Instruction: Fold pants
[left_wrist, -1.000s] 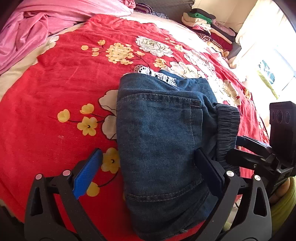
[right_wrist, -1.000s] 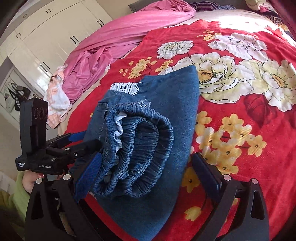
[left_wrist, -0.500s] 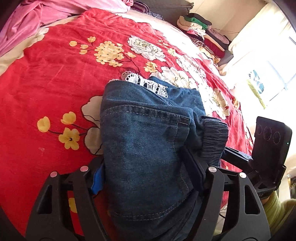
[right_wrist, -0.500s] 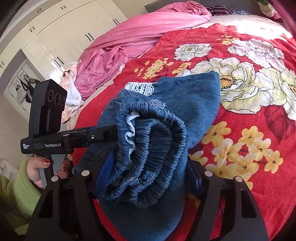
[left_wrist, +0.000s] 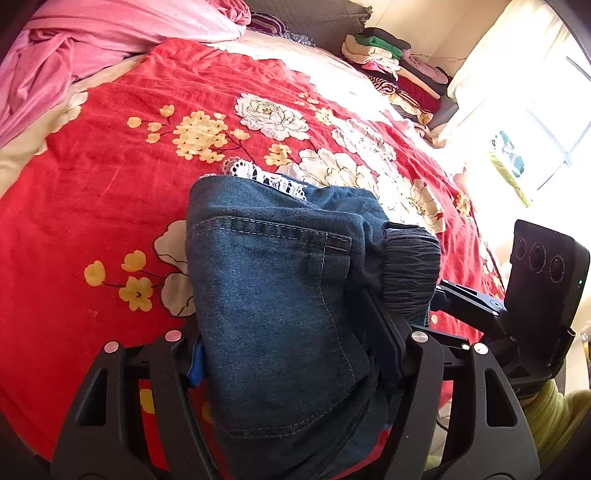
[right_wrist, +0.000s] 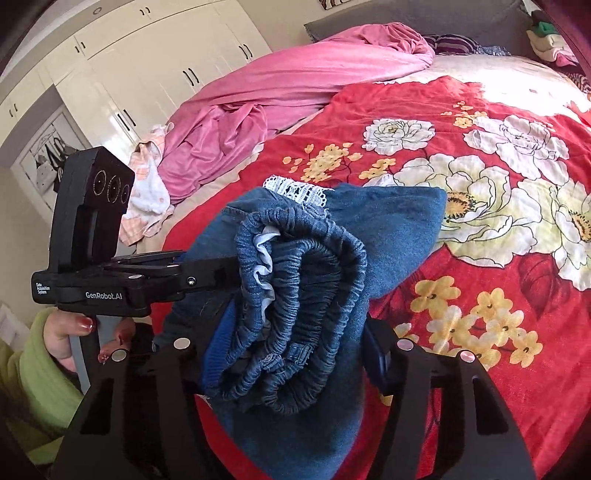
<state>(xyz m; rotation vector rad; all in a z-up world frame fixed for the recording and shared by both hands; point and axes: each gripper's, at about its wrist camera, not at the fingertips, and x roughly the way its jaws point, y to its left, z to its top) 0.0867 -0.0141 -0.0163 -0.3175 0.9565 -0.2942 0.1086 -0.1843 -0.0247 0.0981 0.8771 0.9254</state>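
My left tongs (left_wrist: 291, 354) are clamped on the folded denim pants (left_wrist: 280, 295), one finger pressed against each side of the bundle. My right tongs (right_wrist: 291, 350) squeeze the same bundle at its gathered elastic waistband (right_wrist: 299, 295) (the ruched end, rolled over on itself), and the left tool shows beside it at the left of that view. The pants sit at the near edge of the bed, on the red floral blanket (left_wrist: 110, 206), with a strip of white lace trim (left_wrist: 266, 179) peeking out at their far side. Farther off lie a crumpled pink sheet (right_wrist: 288, 96), a stack of folded clothes (left_wrist: 395, 66) and white wardrobe doors (right_wrist: 155, 74).
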